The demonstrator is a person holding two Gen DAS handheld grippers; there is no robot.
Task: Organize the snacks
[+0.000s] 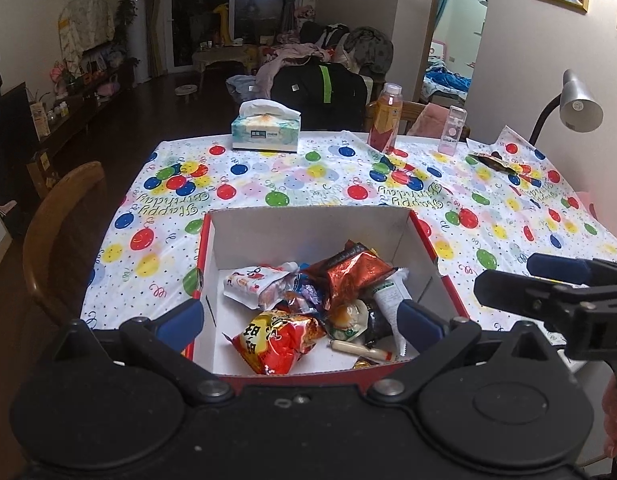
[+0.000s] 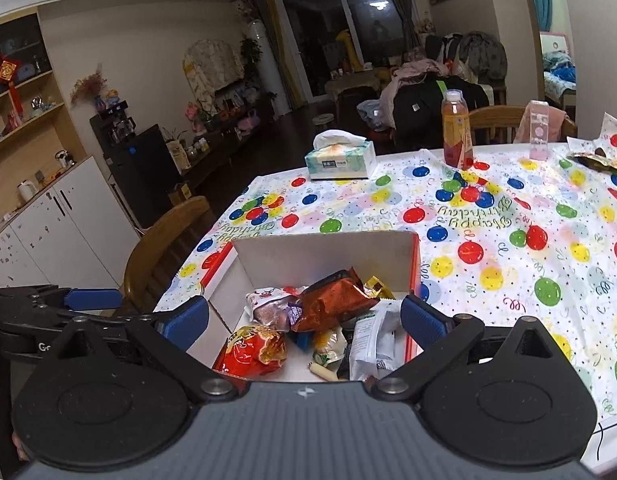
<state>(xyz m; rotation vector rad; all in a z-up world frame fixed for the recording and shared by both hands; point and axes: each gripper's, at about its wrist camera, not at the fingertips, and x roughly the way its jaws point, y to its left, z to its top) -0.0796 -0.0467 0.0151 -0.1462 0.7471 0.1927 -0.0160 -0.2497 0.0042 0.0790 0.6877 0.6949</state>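
A red cardboard box (image 1: 308, 232) with a white inside stands on the table near its front edge. Several snacks lie in it: a red and yellow packet (image 1: 276, 340), a copper foil packet (image 1: 356, 276), a white cartoon packet (image 1: 256, 284), a white and green packet (image 1: 392, 296) and a small sausage stick (image 1: 360, 350). My left gripper (image 1: 300, 320) hovers open over the box's near side, holding nothing. My right gripper (image 2: 304, 320) is also open and empty above the same box (image 2: 324, 252). A dark snack wrapper (image 1: 494, 160) lies alone at the far right of the table.
The balloon tablecloth (image 1: 308, 184) carries a tissue box (image 1: 266, 128), a juice bottle (image 1: 385, 120) and a small clear bottle (image 1: 451, 130) at the far edge. A desk lamp (image 1: 576, 104) stands at the right. A wooden chair (image 1: 56, 232) sits at the table's left.
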